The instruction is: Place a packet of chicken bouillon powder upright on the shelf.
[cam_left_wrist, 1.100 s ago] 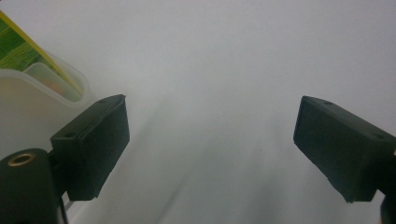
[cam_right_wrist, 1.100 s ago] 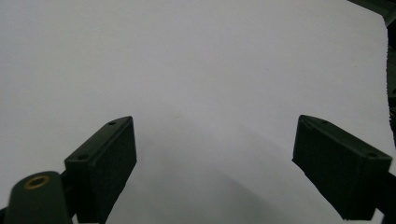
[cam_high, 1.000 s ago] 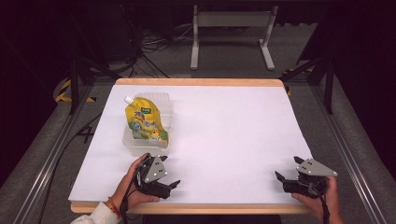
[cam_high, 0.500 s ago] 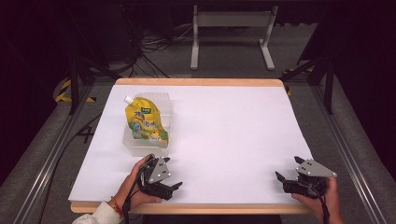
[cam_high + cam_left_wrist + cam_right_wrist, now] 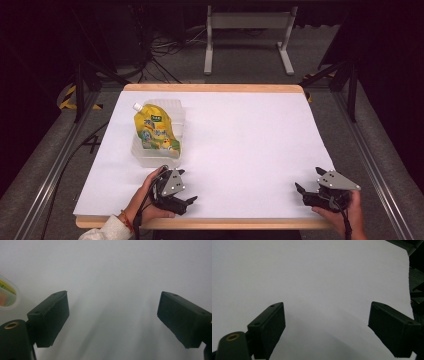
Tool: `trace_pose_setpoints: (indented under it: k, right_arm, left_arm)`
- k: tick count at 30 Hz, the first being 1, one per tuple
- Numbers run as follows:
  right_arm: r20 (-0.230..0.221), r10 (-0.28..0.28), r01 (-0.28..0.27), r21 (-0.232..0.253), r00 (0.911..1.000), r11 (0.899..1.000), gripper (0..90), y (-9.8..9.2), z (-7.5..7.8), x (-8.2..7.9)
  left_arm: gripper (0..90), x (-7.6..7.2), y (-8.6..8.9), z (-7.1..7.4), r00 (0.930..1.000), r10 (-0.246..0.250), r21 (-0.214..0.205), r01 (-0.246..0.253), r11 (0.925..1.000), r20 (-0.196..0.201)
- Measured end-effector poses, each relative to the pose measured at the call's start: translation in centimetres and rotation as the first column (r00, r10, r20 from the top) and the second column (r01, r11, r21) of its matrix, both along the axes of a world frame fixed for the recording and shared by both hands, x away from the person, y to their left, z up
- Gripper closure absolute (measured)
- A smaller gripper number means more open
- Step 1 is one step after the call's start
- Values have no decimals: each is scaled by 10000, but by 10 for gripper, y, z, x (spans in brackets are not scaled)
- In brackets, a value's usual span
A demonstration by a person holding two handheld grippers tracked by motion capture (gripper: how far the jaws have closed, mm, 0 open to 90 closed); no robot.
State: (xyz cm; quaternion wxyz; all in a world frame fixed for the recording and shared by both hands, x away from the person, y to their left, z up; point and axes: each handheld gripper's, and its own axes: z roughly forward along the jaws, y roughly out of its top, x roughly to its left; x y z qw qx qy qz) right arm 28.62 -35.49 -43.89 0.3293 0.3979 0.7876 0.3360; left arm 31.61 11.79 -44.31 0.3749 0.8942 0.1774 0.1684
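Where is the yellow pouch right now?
In the high view the yellow pouch lies in a clear tub on the left part of the white table, just beyond the left tool.

dark room w/ grey floor (image 5: pixel 45 175), cables (image 5: pixel 165 47), metal stand (image 5: pixel 247 22) behind white-topped table (image 5: pixel 250 140).

In the left gripper view only a blurred sliver of the clear container (image 5: pixel 8 296) enters at the left edge, and in the high view the print on the yellow pouch (image 5: pixel 155 131) is too small to read.
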Motion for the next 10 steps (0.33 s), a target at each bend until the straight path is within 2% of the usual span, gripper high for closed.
trace_pose_setpoints:
  k: [5,10]
  right_arm:
    - [-30,117,-118,-316,9999,9994,145,4,-2,-2]
    - [37,67,-67,-128,10000,9999,143,2,-1,-2]
  left_arm:
    - [111,2,-3,-1,9999,-101,76,101,9999,-28]
    - [111,2,-2,0,10000,-62,87,62,9999,-3]
